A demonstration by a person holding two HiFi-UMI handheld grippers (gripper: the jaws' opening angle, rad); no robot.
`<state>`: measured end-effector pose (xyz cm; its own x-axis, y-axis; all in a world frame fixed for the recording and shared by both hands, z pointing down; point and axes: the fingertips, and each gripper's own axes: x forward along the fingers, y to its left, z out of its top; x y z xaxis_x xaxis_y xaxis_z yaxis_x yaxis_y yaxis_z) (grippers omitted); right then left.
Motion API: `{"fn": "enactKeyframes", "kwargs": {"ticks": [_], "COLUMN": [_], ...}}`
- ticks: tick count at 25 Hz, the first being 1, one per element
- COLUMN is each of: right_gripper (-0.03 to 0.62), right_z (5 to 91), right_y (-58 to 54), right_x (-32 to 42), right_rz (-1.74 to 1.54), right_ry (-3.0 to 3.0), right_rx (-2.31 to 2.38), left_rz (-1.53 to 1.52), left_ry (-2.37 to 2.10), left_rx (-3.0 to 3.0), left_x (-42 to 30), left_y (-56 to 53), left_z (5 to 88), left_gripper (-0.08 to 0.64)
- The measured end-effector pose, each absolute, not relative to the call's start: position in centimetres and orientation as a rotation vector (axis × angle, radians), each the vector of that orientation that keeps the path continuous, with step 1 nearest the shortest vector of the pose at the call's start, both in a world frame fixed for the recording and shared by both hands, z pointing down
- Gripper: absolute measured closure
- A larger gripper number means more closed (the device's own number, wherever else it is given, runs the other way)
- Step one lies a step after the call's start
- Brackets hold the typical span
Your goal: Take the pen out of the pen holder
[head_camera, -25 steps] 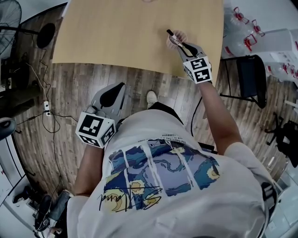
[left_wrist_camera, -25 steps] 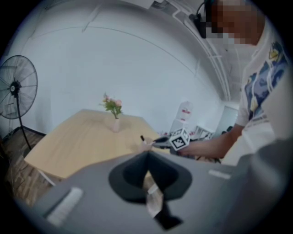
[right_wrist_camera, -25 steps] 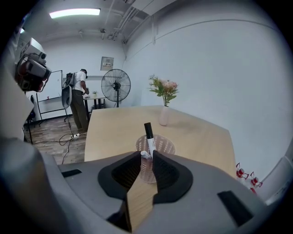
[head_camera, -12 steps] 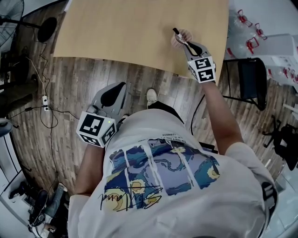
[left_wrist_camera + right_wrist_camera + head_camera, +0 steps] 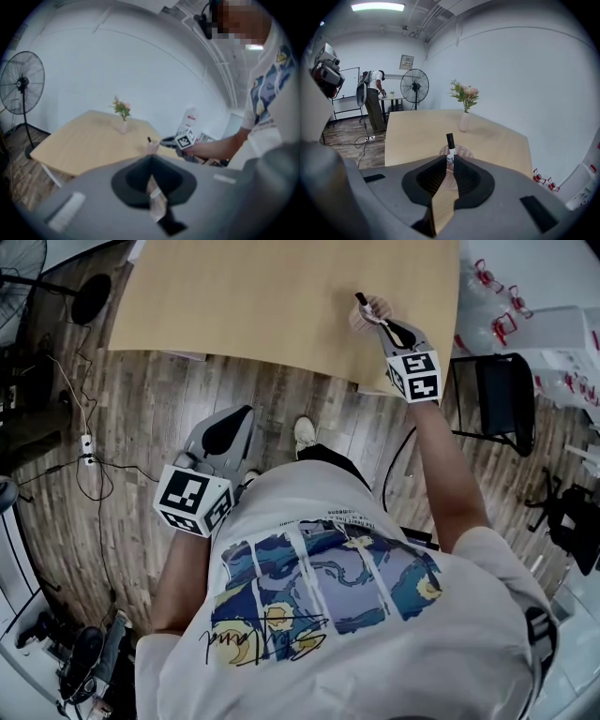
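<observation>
Nearest the person, the left gripper (image 5: pixel 151 164) hangs low over the wooden floor (image 5: pixel 141 427), short of the bench (image 5: pixel 281 296). Its jaws are pressed together with nothing between them. It looks parked there, since one gripper is enough for this job.

Farther out, the right gripper (image 5: pixel 451 161) reaches over the bench's near edge to the pen holder (image 5: pixel 464 152), a pale see-through cup near the right corner. Its jaws are closed tightly on the pen (image 5: pixel 450 140), pinching the barrel just under the black cap. The pen stands close to upright with its cap above the jaw tips. The high pinch probably lets the pen be drawn straight up without the jaws knocking the holder's rim. Nothing steadies the light cup, so a slanted pull could drag or tip it.

The jaws hide the pen's lower barrel, so I cannot tell whether its end rests on the holder's bottom or is already raised a little. From the head view the pen and holder are small and partly overlapped by the gripper.

Beyond them, well apart on the bench, stands a slim vase (image 5: pixel 464 121) of flowers (image 5: pixel 464 93). Past the bench are a standing fan (image 5: pixel 415 86) and a person (image 5: pixel 372 101) at another table, too small to make out further.
</observation>
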<state>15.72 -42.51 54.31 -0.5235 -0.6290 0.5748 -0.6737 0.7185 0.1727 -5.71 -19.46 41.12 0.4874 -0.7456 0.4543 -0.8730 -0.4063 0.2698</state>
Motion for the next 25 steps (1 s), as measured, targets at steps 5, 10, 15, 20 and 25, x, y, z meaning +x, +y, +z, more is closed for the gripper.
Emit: {"fn": "enactKeyframes", "kwargs": {"ticks": [5, 10, 15, 20, 25], "right_gripper": [0.551, 0.552, 0.552, 0.552, 0.552], "right_z": [52.8, 51.2, 49.4, 47.4, 45.5], "right_y": [-41.9, -40.9, -39.7, -38.0, -35.9], "right_x": [16.0, 16.2, 16.3, 16.3, 15.7], "right_rz": [0.091, 0.085, 0.072, 0.041, 0.018], "right_ry": [-2.295, -2.288, -2.28, -2.274, -2.277], "right_rx": [1.035, 1.094, 1.158, 1.21, 1.251], "left_rz": [0.349, 0.339, 0.326, 0.313, 0.299], "left_ry": [-1.321, -1.306, -1.291, -1.272, -1.257], "left_rx": [2.288, 2.306, 2.331, 2.355, 2.371], "left_x": [-6.7, -8.0, -9.3, -10.2, -11.4], "left_y": [-18.6, -17.3, -16.0, -14.4, -12.4], "left_z": [40.7, 40.5, 40.2, 39.9, 39.8], "left_gripper": [0.552, 0.552, 0.552, 0.552, 0.552]}}
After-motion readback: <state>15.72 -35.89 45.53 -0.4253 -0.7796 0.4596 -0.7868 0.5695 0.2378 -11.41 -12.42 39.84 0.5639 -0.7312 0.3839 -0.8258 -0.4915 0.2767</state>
